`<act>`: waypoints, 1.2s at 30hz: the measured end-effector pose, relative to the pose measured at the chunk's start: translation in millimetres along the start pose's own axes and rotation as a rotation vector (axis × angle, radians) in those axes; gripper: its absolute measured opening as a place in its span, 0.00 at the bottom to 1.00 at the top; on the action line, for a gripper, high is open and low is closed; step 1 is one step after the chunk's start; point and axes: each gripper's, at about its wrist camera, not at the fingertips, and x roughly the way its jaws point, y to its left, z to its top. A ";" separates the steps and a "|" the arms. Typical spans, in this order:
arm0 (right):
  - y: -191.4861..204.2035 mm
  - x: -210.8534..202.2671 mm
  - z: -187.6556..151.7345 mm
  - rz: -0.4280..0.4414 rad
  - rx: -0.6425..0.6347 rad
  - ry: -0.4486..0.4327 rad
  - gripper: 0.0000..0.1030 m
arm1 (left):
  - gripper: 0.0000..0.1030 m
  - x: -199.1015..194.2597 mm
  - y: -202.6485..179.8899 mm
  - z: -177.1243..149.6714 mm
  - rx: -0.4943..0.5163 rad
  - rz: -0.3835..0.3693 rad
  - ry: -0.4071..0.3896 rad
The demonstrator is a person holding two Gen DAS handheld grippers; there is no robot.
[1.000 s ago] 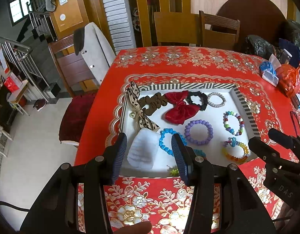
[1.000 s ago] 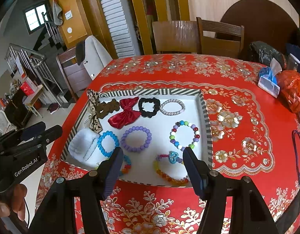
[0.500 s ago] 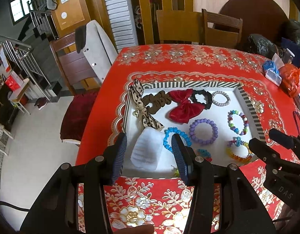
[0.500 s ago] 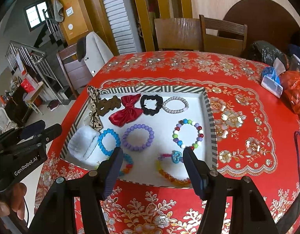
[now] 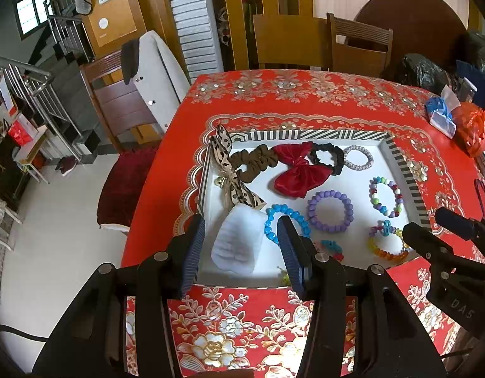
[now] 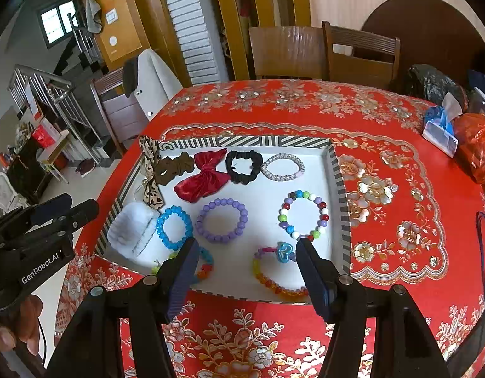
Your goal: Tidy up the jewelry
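Note:
A white tray with a striped rim (image 5: 400,160) (image 6: 338,189) lies on the red tablecloth. It holds a red bow (image 5: 297,170) (image 6: 206,178), a black scrunchie (image 6: 244,167), a brown scrunchie (image 5: 253,163), a leopard ribbon (image 5: 230,173), a white fluffy piece (image 5: 237,242) (image 6: 132,231), and blue (image 6: 174,226), purple (image 5: 330,211) (image 6: 222,220), multicolour (image 6: 304,217) and rainbow (image 6: 274,271) bead bracelets. My left gripper (image 5: 241,245) is open and empty above the tray's near left corner. My right gripper (image 6: 247,267) is open and empty above the tray's near edge.
A tissue pack (image 6: 439,130) and an orange bag (image 6: 474,148) lie at the table's right. Wooden chairs (image 6: 324,53) stand behind the table. A chair with a white jacket (image 5: 148,75) stands at the left. The table edge drops off at the left.
Both grippers have drawn back and risen slightly, so the tray sits a little farther along in both views. Both stay open. The items in the tray have not moved.

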 end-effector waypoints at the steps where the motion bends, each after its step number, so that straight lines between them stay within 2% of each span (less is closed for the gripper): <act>1: -0.1 0.7 -0.3 0.000 0.000 0.001 0.60 | 0.46 0.2 0.0 -0.2 0.001 0.001 0.002; 36: 1.0 5.8 3.2 0.010 -0.025 0.026 0.62 | 0.46 2.8 0.9 -2.4 0.000 0.005 0.009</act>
